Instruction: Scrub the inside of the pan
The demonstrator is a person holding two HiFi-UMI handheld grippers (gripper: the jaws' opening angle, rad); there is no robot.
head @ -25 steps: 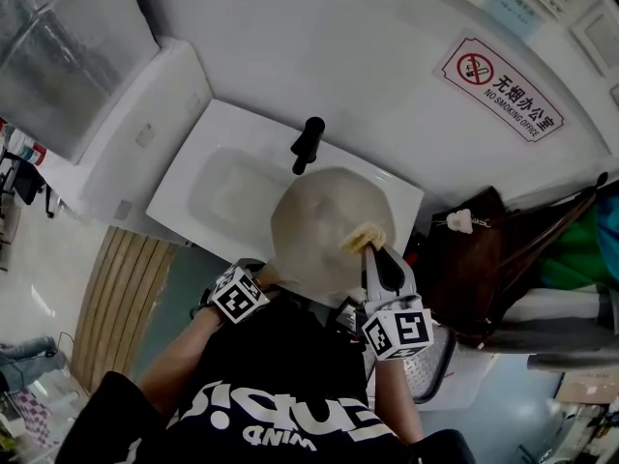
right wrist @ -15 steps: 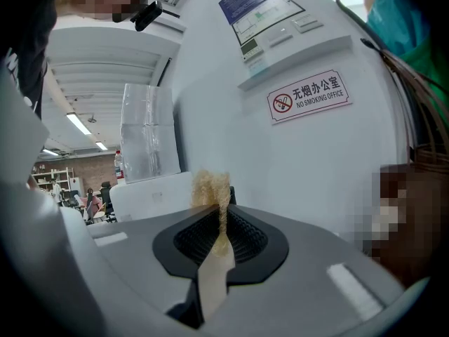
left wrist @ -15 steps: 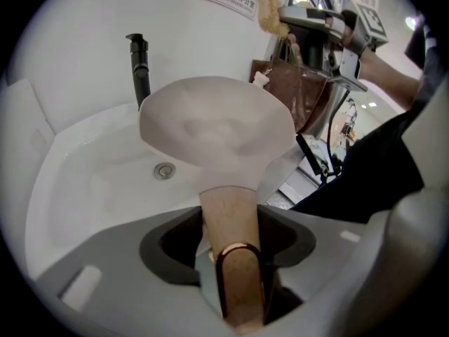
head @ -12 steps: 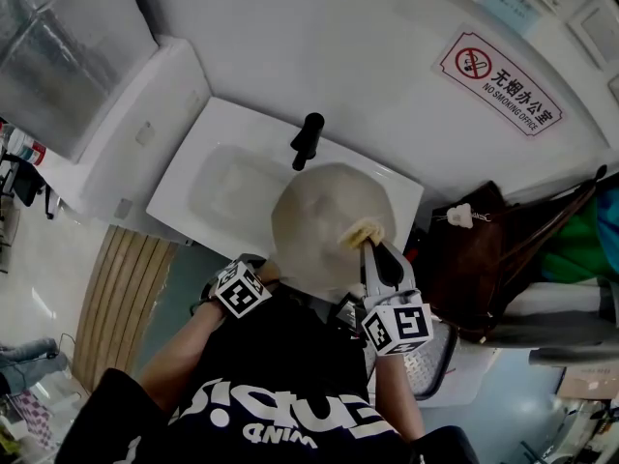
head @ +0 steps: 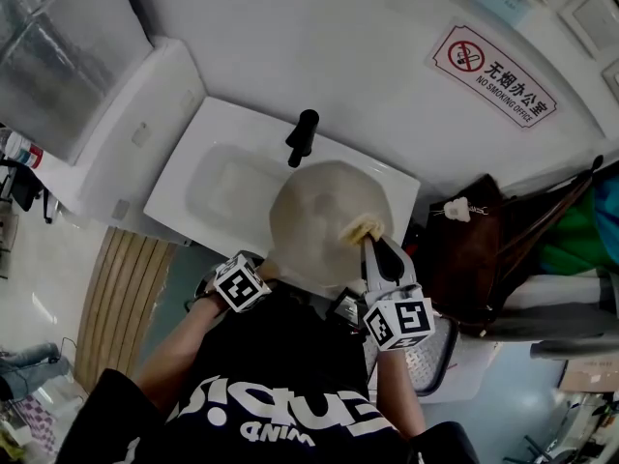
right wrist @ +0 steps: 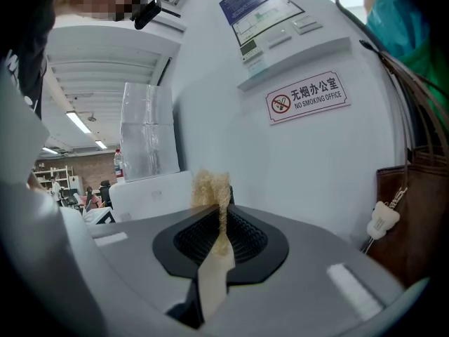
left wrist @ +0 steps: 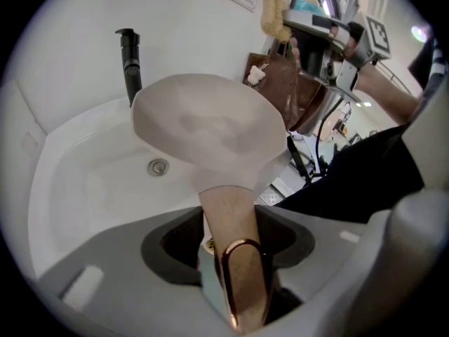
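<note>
L gripper (left wrist: 233, 258) just closed tighter on handle (left wrist: 226, 213); R gripper (right wrist: 219, 239) clamps sponge (right wrist: 210, 187).

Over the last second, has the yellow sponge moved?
No. The sponge keeps its place below and right of the black faucet, over the right side of the pan.

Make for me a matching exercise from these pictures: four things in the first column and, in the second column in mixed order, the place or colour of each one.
Things
1. pan
2. sponge
3. faucet
4. bag

Descriptions
A. brown, to the right of the sink
B. held by its handle in the left gripper jaws, above the sink
C. black, at the back rim of the sink
D. yellowish, pinched in the right gripper jaws

Pairs: 1-B, 2-D, 3-C, 4-A.

Note: the left gripper's jaws have just been closing on the handle.
</note>
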